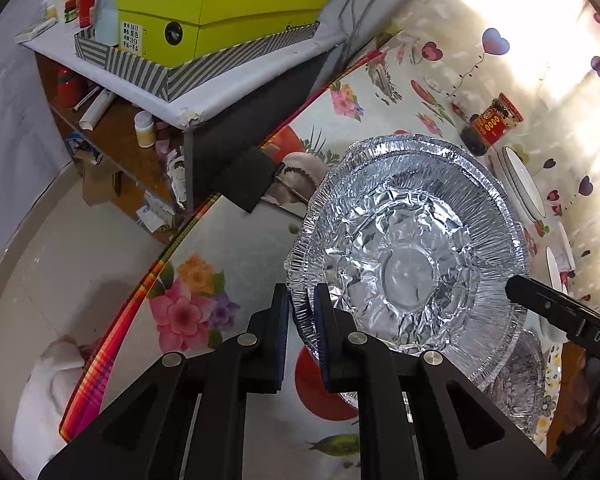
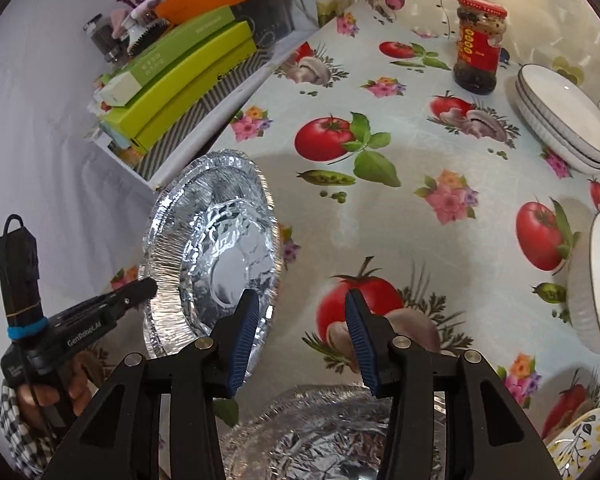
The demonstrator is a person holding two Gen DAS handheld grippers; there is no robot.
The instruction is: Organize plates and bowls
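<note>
Nearest to us, our left gripper (image 1: 302, 312) has its blue-padded jaws pressed together on the crimped rim of a round, crinkled silver foil plate (image 1: 412, 264), which we hold tilted up off the table. In the left wrist view a second foil rim shows just behind the first, so we may be pinching two nested plates (we cannot tell for certain). Our right gripper (image 2: 302, 340) stands partly spread with nothing between its pads; its left pad is just beside the held plate's near edge, and directly beneath it lies another crumpled silver foil dish (image 2: 332, 436) on the flower-and-tomato printed tablecloth (image 2: 380, 220).

Further out to the right gripper's right stands a white ribbed bowl with a dark rim (image 2: 596, 284), and beyond it a stack of white dark-rimmed ceramic plates (image 2: 564, 120). Farthest ahead is a red-lidded glass jar of dark sauce (image 2: 478, 48).

The risks, as we judge them: foil is thin, so a tight pinch could crease or tear the rim, and a tilted plate held at one edge may sag or slip. If two are nested, one could slide free. Bringing the right gripper in could also dent the plate or crush the dish below.
</note>
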